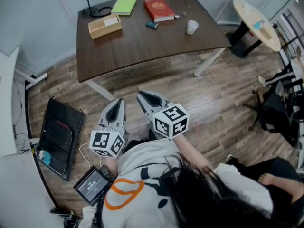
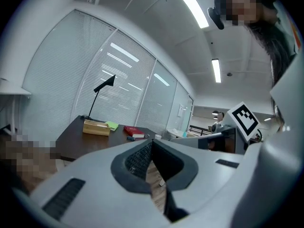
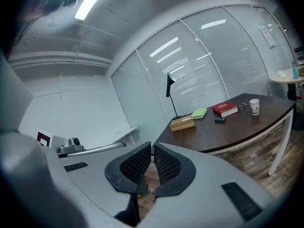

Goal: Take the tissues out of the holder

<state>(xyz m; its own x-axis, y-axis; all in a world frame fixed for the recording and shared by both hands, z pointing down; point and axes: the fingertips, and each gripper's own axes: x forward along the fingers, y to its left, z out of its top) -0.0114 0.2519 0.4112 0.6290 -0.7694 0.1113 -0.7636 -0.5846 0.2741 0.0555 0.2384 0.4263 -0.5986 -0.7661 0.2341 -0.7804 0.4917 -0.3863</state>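
Observation:
The light wooden tissue holder (image 1: 104, 26) stands at the back left of the dark brown table (image 1: 142, 46), with a white tissue showing in its top. It also appears far off as the holder (image 2: 96, 127) in the left gripper view and the holder (image 3: 183, 123) in the right gripper view. Both grippers hang over the wooden floor in front of the table, well short of it. My left gripper (image 1: 116, 102) is shut and empty, its pads meeting at the tips (image 2: 152, 144). My right gripper (image 1: 143, 96) is shut too, with nothing between its ribbed pads (image 3: 152, 148).
On the table lie a green notebook (image 1: 124, 5), a red book (image 1: 159, 9), a paper cup (image 1: 192, 27), a small dark object (image 1: 152, 25) and a lamp base (image 1: 97, 11). A round side table (image 1: 256, 15) and black chair (image 1: 280, 113) stand right; a black case (image 1: 59, 137) lies left.

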